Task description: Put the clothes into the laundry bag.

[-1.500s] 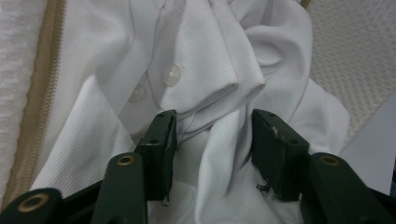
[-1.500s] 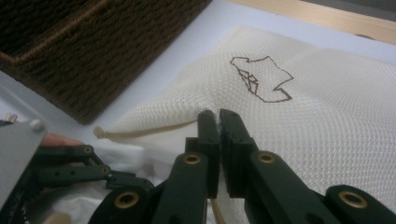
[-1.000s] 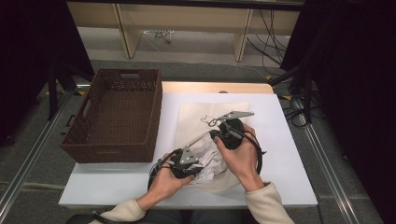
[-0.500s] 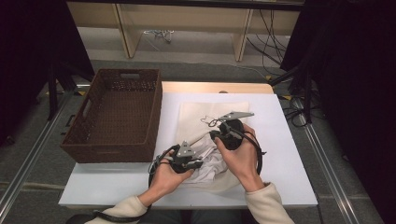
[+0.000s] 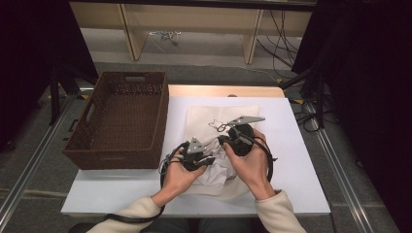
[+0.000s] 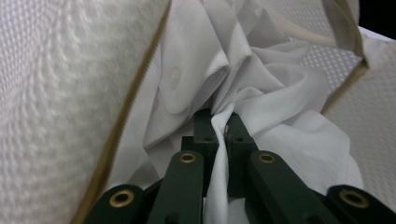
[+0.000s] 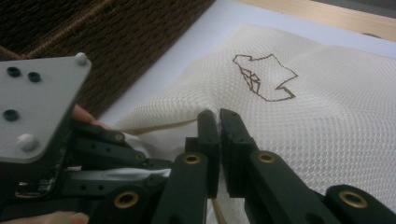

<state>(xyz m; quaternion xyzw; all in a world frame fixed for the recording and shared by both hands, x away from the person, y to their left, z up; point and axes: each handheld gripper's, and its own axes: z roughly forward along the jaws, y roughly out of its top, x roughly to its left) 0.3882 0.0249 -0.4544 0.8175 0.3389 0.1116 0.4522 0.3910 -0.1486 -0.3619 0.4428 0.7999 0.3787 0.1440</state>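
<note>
The left tool [image 6: 223,128] pinches a fold of white cloth [image 6: 280,107] that sits in the mouth of a cream mesh bag [image 5: 221,119]; its jaws have just been closing on that fold. The right tool [image 7: 218,122] is pressed together on the bag's edge. The bag lies mid-table [image 5: 301,145], with the wicker basket [image 5: 121,121] at nine o'clock of it.

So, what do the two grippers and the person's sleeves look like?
Both the left gripper and the right gripper are black, with brass-coloured pivot pins. Each carries a grey three-cornered plate and trails a black cable. The sleeves are cream-coloured.
</note>
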